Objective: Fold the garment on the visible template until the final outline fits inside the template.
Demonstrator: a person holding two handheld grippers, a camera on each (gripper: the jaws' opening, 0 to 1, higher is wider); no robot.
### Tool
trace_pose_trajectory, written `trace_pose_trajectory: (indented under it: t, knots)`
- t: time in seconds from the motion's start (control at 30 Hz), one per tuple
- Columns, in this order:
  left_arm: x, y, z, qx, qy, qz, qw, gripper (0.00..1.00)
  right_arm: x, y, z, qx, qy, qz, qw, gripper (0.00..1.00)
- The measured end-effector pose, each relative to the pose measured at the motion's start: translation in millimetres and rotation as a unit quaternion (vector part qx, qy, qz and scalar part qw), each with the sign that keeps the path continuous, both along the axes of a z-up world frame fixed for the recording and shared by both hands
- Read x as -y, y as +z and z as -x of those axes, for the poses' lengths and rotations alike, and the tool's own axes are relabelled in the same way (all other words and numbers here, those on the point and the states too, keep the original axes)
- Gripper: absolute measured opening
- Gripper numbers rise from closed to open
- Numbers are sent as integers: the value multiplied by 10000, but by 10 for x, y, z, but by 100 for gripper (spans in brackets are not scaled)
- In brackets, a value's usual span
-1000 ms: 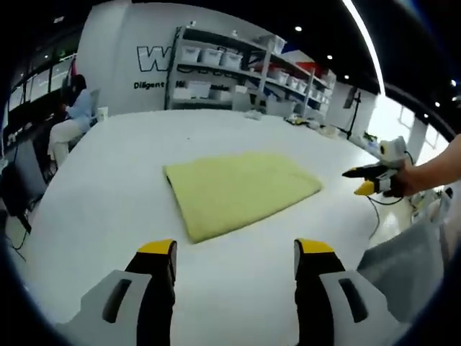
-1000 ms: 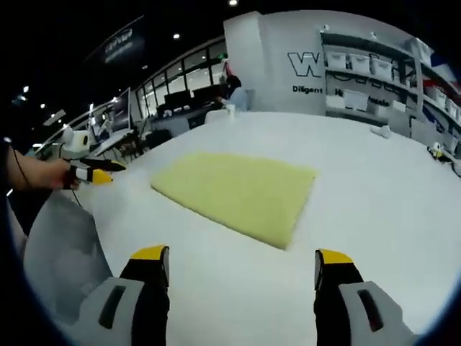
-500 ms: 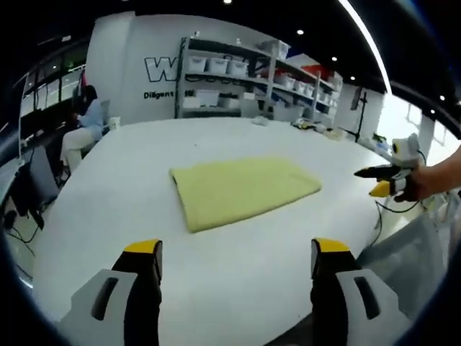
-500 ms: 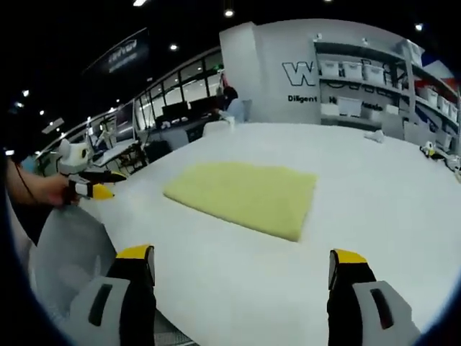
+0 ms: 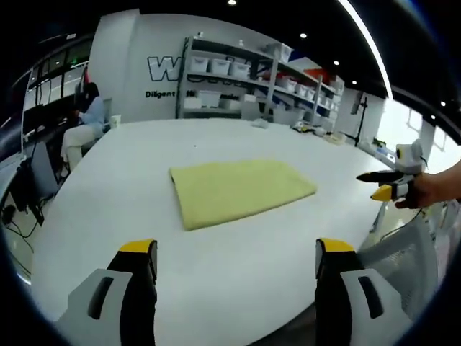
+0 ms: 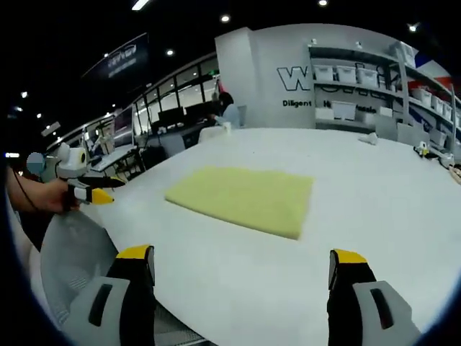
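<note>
Nearest in the left gripper view, left gripper (image 5: 234,252) with yellow-tipped jaws spread wide, nothing between them, hovering above the near edge of the white worktop (image 5: 108,216). Same posture for the right gripper (image 6: 241,259) in the right gripper view: jaws wide apart, empty. Compared with a second ago, both pulled back and raised, jaws a little wider, more bare worktop now between them and the cloth. Past the jaws, near the middle of the worktop, yellow garment (image 5: 239,189) lying flat as a compact, neatly folded rectangle, untouched by either gripper and unmoved across the last second. No template outline discernible under or around the garment, so fit cannot be checked by sight. To the side, each gripper held in a hand, appearing in the other's view, well apart from the cloth, with a grey chair back (image 6: 75,267) below. Farther off, shelving (image 5: 238,79) with white bins against a lettered wall and a seated person (image 5: 81,122) at the far left. Judgement: withdrawal with open jaws suggests folding is finished.
</note>
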State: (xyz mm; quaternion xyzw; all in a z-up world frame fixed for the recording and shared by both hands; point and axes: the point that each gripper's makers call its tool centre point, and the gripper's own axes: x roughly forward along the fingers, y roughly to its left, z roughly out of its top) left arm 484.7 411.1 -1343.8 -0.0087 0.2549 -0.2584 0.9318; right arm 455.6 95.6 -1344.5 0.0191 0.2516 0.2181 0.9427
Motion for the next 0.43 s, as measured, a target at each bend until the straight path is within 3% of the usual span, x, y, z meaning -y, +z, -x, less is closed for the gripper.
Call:
trace_pose_trajectory:
  t: [0.43]
  knots:
    - [38, 34, 14, 83, -50, 99, 9999, 92, 69, 44, -7, 63, -146, 14, 9999, 99]
